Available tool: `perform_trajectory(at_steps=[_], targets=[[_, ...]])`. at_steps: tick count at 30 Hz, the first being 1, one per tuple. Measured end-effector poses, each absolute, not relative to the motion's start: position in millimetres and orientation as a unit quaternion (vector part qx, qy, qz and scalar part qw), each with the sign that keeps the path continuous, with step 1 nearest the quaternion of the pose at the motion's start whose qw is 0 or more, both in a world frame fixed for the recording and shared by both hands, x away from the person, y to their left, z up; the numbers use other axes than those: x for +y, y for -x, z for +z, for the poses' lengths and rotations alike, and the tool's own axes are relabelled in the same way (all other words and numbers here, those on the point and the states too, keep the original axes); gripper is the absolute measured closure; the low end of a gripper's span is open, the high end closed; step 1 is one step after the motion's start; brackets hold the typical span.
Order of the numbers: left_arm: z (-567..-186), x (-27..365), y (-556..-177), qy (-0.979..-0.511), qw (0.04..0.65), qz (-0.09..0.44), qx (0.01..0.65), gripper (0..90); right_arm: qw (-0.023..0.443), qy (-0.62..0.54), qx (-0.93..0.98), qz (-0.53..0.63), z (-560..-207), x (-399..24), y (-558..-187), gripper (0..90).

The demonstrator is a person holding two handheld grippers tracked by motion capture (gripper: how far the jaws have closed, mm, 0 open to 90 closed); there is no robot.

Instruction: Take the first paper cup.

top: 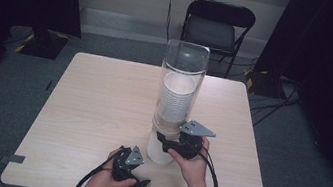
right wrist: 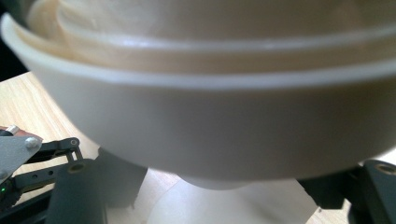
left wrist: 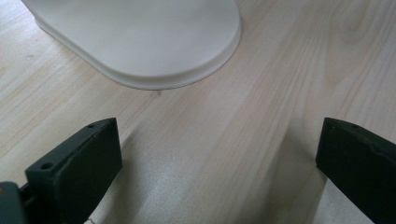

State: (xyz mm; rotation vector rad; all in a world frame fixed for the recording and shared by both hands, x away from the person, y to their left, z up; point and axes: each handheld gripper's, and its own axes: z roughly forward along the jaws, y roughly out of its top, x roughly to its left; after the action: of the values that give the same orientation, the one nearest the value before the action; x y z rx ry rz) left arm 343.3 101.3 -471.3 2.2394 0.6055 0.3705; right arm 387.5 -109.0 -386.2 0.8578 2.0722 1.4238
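A tall clear cup dispenser (top: 182, 76) stands upright toward the near middle of the pale wooden desk (top: 96, 107). A stack of white paper cups (top: 176, 97) sits inside its clear tube, and the dispenser rests on a white base (top: 158, 148) that touches the desk.

The right tongs (top: 163, 138) are held by the right hand (top: 191, 161) just right of the dispenser's lower end, with the jaws pointing left at the spot where the cups come out. In the right gripper view, the bottom cup (right wrist: 224, 126) looms very close, its rolled rim and those of the cups nested above it running across the upper part of the picture. A black jaw sits on each side below the cup; whether the pads press on it is hidden, so I cannot tell if the right tongs are grasping it.

The left tongs (top: 139, 185) rest in the left hand (top: 107, 183) near the front edge of the desk, left of and nearer than the dispenser. In the left gripper view, the jaws stand wide apart and released, with bare wood between them and the rounded white base (left wrist: 140, 42) just beyond.

A black folding chair (top: 218, 28) stands beyond the far edge of the desk.
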Motion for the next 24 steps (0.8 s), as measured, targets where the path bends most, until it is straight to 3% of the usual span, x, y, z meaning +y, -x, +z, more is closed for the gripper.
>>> perform_trajectory(at_steps=[6,24], targets=[[-471,101,-343,-0.879,0.386,0.145,0.238,0.0,0.245,-0.303,0.765,0.513,-388,-109,-390,36.0],[-472,101,-343,-0.876,0.393,0.145,0.237,0.0,0.262,-0.288,0.754,0.53,-399,-112,-387,37.4]])
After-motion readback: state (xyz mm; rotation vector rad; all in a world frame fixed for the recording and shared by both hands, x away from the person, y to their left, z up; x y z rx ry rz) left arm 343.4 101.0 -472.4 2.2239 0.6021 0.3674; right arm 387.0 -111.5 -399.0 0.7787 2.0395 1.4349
